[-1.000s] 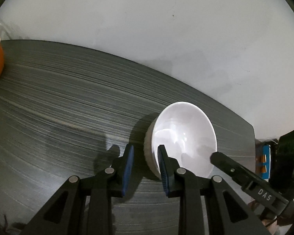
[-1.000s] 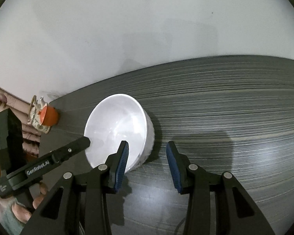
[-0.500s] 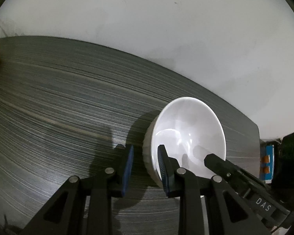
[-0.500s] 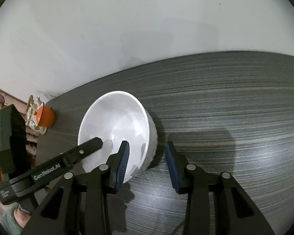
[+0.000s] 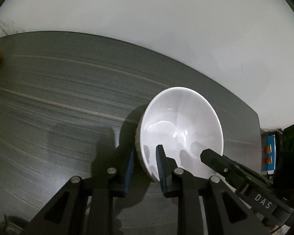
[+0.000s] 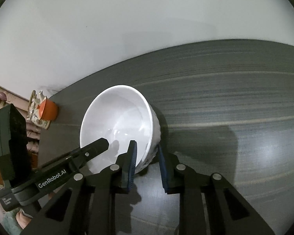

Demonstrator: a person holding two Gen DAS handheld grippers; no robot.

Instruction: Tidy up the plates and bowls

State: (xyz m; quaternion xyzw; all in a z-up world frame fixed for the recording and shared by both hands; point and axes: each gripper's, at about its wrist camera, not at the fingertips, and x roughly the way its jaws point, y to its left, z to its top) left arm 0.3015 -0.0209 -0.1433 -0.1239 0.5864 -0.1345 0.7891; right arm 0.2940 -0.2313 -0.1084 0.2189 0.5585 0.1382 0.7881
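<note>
Here, a white bowl (image 5: 181, 129) stands upright on the dark grey wood-grain table (image 5: 58, 101), close to the table edge that shows at the right of the left wrist view. The left gripper (image 5: 145, 168) straddles the bowl's near wall: its outer blue pad sits against the outside of the wall and its inner blue pad (image 5: 159, 164) sits inside the bowl, over the white interior. The jaws are narrowed around the rim, but it cannot be told whether both pads actually press on it. In the right wrist view the same bowl (image 6: 117, 125) appears with the right gripper (image 6: 147, 164) placed likewise on the opposite side, one pad inside the bowl and one outside, with the rim between them; firm contact cannot be confirmed here either. Each view also shows a black finger of the other gripper reaching over the bowl's interior. An orange cup (image 6: 48, 110) stands at the far corner of the table in the right wrist view, well apart from the bowl. A plain white wall (image 5: 147, 29) rises behind the table.
</note>
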